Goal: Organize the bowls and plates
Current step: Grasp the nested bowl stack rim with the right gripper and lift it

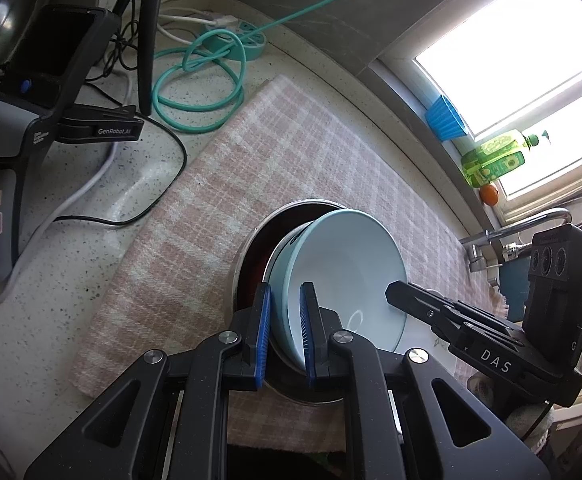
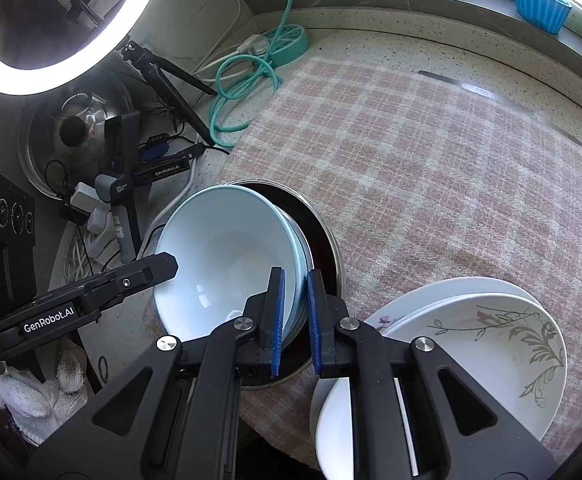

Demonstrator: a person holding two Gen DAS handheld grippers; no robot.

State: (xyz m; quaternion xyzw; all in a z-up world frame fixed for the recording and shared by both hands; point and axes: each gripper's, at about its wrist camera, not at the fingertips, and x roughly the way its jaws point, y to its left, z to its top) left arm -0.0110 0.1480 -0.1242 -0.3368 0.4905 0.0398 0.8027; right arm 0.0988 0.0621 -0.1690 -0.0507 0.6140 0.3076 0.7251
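Observation:
A pale blue bowl is tilted up on edge inside a shallow metal dish with a dark inside. My left gripper is shut on the bowl's near rim, blue pads on either side of the wall. From the opposite side my right gripper is shut on the same bowl, and its black finger also shows in the left wrist view. The left gripper reaches the bowl's rim in the right wrist view. The metal dish lies under the bowl.
A pink checked cloth covers the speckled counter. Stacked white plates with a leaf pattern sit at the right. A teal cable, a spare gripper on a stand and a ring light crowd the left; a faucet stands at the right.

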